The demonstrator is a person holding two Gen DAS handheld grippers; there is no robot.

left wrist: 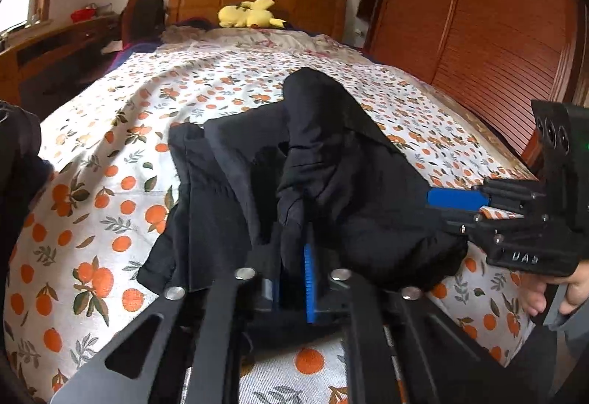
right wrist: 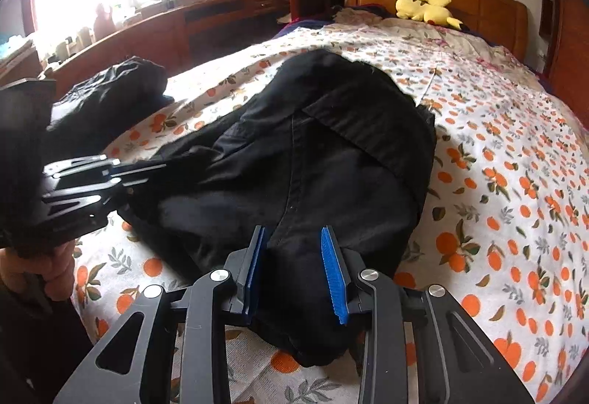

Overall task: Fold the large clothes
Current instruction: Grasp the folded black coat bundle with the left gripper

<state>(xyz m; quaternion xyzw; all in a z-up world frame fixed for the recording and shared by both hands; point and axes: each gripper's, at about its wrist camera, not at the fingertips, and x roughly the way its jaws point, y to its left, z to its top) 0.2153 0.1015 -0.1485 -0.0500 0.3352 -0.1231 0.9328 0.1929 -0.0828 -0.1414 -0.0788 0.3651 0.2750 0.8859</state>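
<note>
A second dark bundle (right wrist: 110,91) is sitting at the left bed edge, its shape lost in window glare. The left gripper (left wrist: 291,279) is pinching a raised fold of the black garment (right wrist: 313,165), which is hiding most of its fingers (only one blue pad shows). The right gripper (right wrist: 294,268) is straddling the garment's near edge, jaws apart, on the orange-print bedspread (right wrist: 515,183).
</note>
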